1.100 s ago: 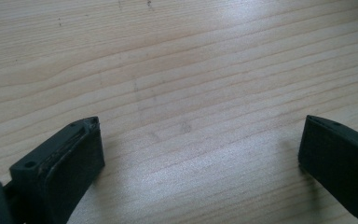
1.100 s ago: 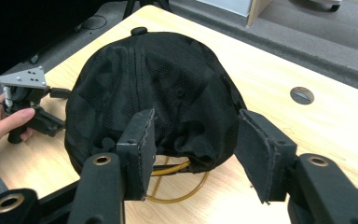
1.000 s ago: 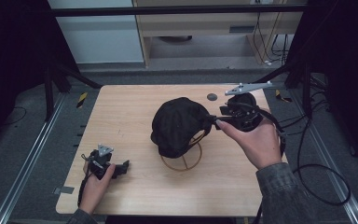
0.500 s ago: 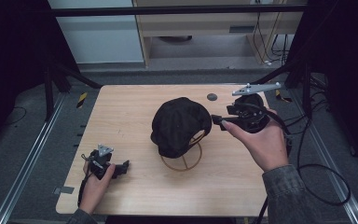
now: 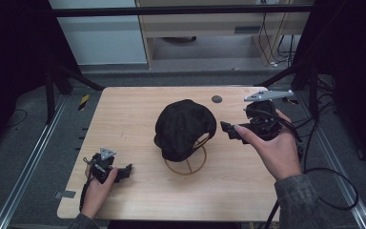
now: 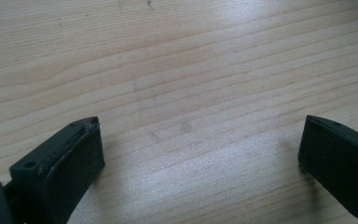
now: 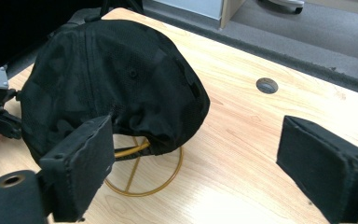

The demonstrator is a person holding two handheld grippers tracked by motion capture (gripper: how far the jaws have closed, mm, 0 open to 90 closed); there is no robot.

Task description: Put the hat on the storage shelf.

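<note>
Two grippers are at work over a wooden table [image 5: 138, 102], one in each of the person's hands. Between them a black cap [image 5: 183, 126] sits on a wire stand [image 5: 187, 164], near the middle of the table; the stand's round base ring lies flat on the wood and the cap covers its top. In the right gripper view the cap [image 7: 112, 79] hangs over the stand [image 7: 142, 179] with its rear edge lifted a little, so a yellowish wire shows beneath it.

The right gripper [image 5: 229, 130] is held just right of the cap, its tips pointing toward it and apart from it. Its jaws have just been opening and now stand wide, with nothing between them; in its own view the right gripper [image 7: 193, 154] frames bare wood and the near edge of the stand. A grey plate rides on top of it, and a cable trails off past the table's right edge.

The left gripper [image 5: 124, 170] rests low at the near left of the table, well apart from the cap. In its own view the left gripper [image 6: 200, 140] has its jaws spread wide over plain wood, holding nothing; whether its tips touch the table is hard to tell.

A small dark disc [image 5: 216, 99] is set in the table behind the cap.
</note>
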